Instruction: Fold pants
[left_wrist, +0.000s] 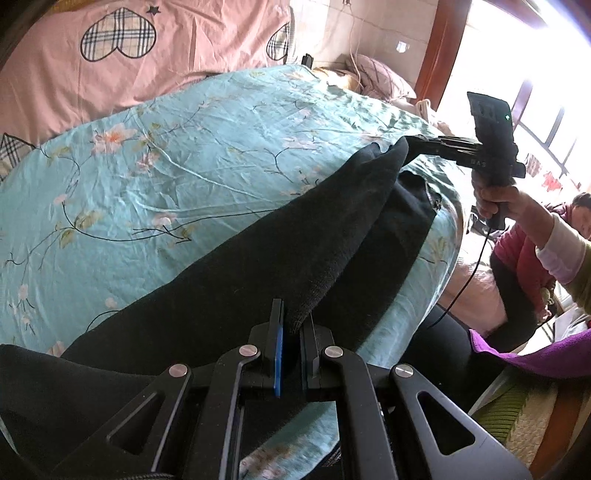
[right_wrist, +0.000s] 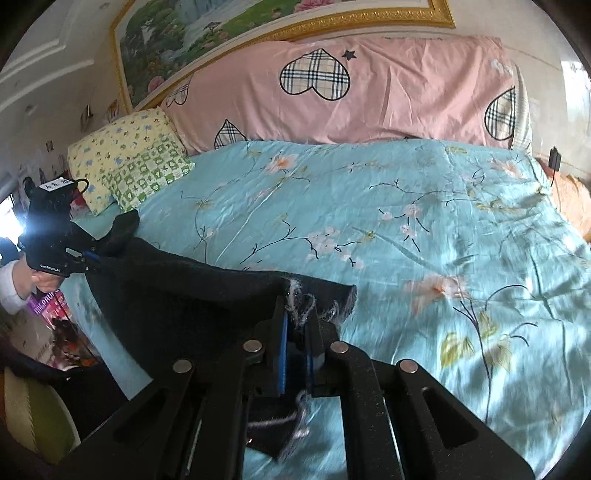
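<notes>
Black pants (left_wrist: 280, 251) stretch across the turquoise floral bedspread (left_wrist: 166, 166), held taut between both grippers. My left gripper (left_wrist: 293, 325) is shut on one end of the pants. My right gripper (right_wrist: 301, 314) is shut on the other end, where grey threads fray out of the fabric (right_wrist: 184, 295). The right gripper also shows in the left wrist view (left_wrist: 410, 142), pinching the far end. The left gripper also shows in the right wrist view (right_wrist: 94, 258), pinching the far end at the bed's edge.
A pink heart-print pillow (right_wrist: 369, 96) and a yellow patterned pillow (right_wrist: 125, 155) lie at the head of the bed. A seated person in red (left_wrist: 535, 251) is beyond the bed's edge by the window. A purple cloth (left_wrist: 535, 358) hangs nearby.
</notes>
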